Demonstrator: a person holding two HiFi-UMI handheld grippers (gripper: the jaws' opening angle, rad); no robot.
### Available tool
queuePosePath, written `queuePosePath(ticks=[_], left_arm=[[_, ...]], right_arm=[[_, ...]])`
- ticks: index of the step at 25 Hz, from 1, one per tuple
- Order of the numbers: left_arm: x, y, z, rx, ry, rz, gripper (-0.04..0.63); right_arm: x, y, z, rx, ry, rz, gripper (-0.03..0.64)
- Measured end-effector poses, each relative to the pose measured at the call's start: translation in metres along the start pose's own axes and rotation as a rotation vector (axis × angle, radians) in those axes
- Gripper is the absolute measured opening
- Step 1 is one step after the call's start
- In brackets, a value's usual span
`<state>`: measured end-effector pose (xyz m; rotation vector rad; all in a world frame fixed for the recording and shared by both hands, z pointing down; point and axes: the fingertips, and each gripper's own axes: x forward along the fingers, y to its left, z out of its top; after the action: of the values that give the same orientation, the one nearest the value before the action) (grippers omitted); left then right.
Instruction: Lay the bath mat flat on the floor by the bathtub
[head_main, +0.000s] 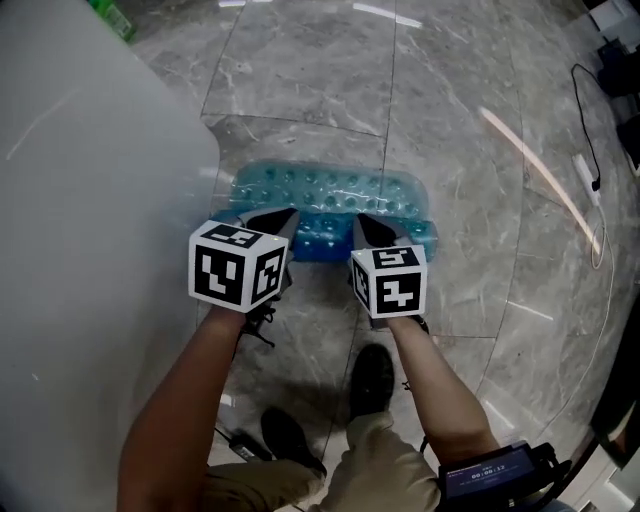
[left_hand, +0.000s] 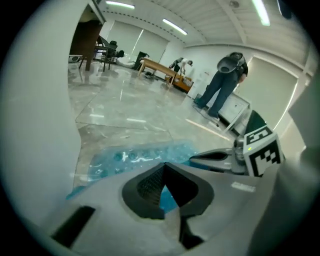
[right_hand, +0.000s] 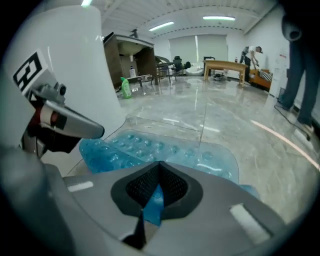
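A translucent blue bath mat (head_main: 335, 195) with round suction bumps hangs and drapes over the grey marble floor, folded along its near edge, close to the white bathtub wall (head_main: 90, 200) at the left. My left gripper (head_main: 285, 222) is shut on the mat's near edge at the left; blue plastic shows between its jaws (left_hand: 167, 197). My right gripper (head_main: 368, 232) is shut on the same edge at the right, a blue strip pinched in its jaws (right_hand: 154, 202). The mat (right_hand: 160, 150) spreads out ahead of both grippers, also showing in the left gripper view as the mat (left_hand: 135, 155).
Grey marble tiles (head_main: 450, 120) stretch ahead and to the right. A black cable (head_main: 590, 150) and a power strip lie at the far right. The person's black shoes (head_main: 372, 378) stand just behind the mat. Other people and tables stand far off in the room (left_hand: 225, 80).
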<state>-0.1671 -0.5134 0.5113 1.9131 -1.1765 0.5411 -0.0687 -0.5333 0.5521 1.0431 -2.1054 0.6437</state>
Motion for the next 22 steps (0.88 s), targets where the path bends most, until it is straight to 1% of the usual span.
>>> queuePosePath(ticks=[1, 2, 4, 6, 8, 9, 11, 13, 14, 16, 18, 20, 22], left_arm=[[-0.004, 0.002, -0.010, 0.008, 0.023, 0.029, 0.006], [-0.008, 0.002, -0.019, 0.013, 0.029, 0.052, 0.008], [-0.016, 0.003, -0.030, 0.018, 0.000, 0.094, 0.008], [-0.018, 0.004, -0.032, 0.027, -0.029, 0.126, 0.008], [-0.015, 0.004, -0.033, 0.020, -0.034, 0.139, 0.008], [-0.013, 0.004, -0.035, 0.009, -0.031, 0.137, 0.008], [-0.006, 0.004, -0.039, -0.003, -0.012, 0.129, 0.008], [0.001, 0.004, -0.051, -0.004, 0.046, 0.114, 0.008], [0.003, 0.003, -0.058, -0.008, 0.081, 0.106, 0.008], [0.004, 0.000, -0.072, -0.014, 0.126, 0.091, 0.006], [0.000, -0.005, -0.081, -0.024, 0.146, 0.084, 0.006], [-0.006, -0.009, -0.089, -0.032, 0.167, 0.078, 0.006], [-0.008, -0.013, -0.093, -0.015, 0.178, 0.068, 0.006]], right_arm=[[-0.006, 0.003, -0.006, 0.040, 0.007, -0.003, 0.005], [-0.012, 0.008, -0.011, 0.061, 0.015, -0.002, 0.005], [-0.020, 0.016, -0.016, 0.049, 0.029, 0.001, 0.005], [-0.024, 0.021, -0.020, 0.025, 0.037, 0.006, 0.006], [-0.029, 0.025, -0.030, 0.041, 0.050, 0.010, 0.005], [-0.031, 0.026, -0.037, 0.046, 0.059, 0.009, 0.006], [-0.036, 0.031, -0.050, 0.024, 0.078, 0.010, 0.006], [-0.047, 0.036, -0.057, 0.021, 0.098, 0.024, 0.006], [-0.057, 0.038, -0.056, 0.041, 0.100, 0.031, 0.006], [-0.086, 0.036, -0.050, 0.093, 0.081, 0.032, 0.006], [-0.116, 0.033, -0.044, 0.125, 0.056, 0.023, 0.006], [-0.147, 0.032, -0.037, 0.136, 0.030, 0.022, 0.006], [-0.180, 0.033, -0.030, 0.115, 0.001, 0.020, 0.006]])
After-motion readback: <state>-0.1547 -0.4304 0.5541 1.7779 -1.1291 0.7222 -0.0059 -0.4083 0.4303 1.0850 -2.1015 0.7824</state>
